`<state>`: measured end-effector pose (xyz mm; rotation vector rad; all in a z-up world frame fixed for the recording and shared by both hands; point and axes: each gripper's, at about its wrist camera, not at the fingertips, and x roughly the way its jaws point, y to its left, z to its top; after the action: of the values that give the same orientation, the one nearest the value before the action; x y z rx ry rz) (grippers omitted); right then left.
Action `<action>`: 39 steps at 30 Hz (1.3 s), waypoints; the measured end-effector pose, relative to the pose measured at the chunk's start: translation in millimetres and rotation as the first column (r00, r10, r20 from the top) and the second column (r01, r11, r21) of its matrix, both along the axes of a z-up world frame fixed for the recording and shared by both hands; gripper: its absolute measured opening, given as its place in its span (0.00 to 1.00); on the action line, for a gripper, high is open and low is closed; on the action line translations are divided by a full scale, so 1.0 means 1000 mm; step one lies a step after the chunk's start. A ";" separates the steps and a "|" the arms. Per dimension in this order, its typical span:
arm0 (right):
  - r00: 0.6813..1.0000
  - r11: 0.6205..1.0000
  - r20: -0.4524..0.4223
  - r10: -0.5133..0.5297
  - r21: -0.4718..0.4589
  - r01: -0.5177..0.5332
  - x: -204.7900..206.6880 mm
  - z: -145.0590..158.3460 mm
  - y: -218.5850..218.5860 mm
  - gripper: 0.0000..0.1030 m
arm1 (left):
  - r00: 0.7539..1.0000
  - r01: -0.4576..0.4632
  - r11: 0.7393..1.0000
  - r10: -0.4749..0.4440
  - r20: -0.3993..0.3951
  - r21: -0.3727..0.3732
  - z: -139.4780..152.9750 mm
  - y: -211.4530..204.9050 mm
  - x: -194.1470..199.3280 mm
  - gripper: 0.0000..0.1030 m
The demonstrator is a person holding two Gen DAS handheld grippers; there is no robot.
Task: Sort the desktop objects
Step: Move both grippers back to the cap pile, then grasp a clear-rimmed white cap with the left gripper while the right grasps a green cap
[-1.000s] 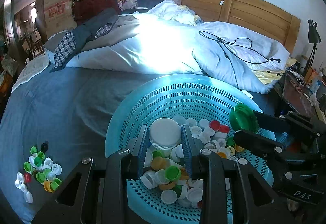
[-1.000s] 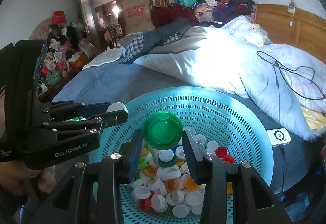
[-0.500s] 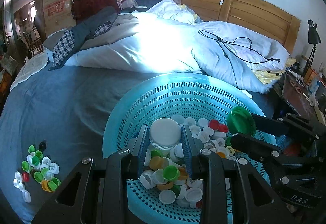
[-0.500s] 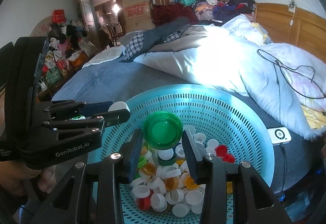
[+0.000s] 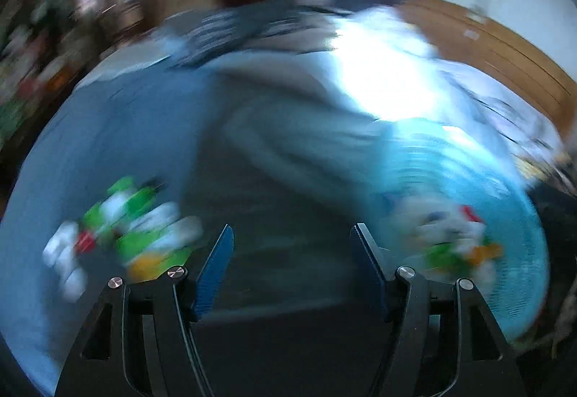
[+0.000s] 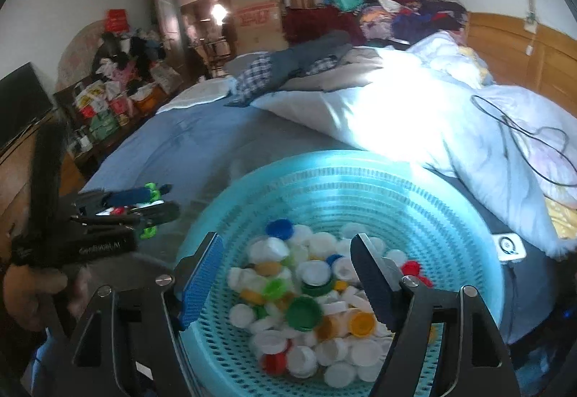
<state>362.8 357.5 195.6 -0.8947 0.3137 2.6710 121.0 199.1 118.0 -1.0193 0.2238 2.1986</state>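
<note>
A turquoise perforated basket (image 6: 450, 202) on the bed holds many bottle caps (image 6: 306, 289), white, green, orange, red and blue. My right gripper (image 6: 288, 270) is open and empty just above the caps. In the blurred left wrist view my left gripper (image 5: 292, 263) is open and empty over the blue bedsheet, between a pile of sorted caps (image 5: 122, 234) at its left and the basket (image 5: 505, 202) at its right. The left gripper also shows in the right wrist view (image 6: 144, 206), left of the basket.
A white duvet (image 6: 414, 108) with a black cable (image 6: 523, 137) lies behind the basket. A small white device (image 6: 508, 245) sits by the basket's right rim. Clothes are heaped at the bed's far end. The wooden headboard (image 6: 523, 47) is at right.
Both grippers have opened; the white cap and the green cap are no longer held. My left gripper swung left out of the basket toward the sorted pile. The right gripper stays over the basket.
</note>
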 end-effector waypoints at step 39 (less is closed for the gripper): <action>0.907 0.949 0.301 0.295 0.022 -0.315 -0.260 -0.138 -0.147 0.57 | 0.922 -0.371 0.928 0.366 0.126 0.019 -0.082 -0.198 -0.092 0.34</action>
<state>102.8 210.1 57.5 -1.4006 0.0085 2.7428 28.5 0.6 36.4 -1.2477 -0.0795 2.4510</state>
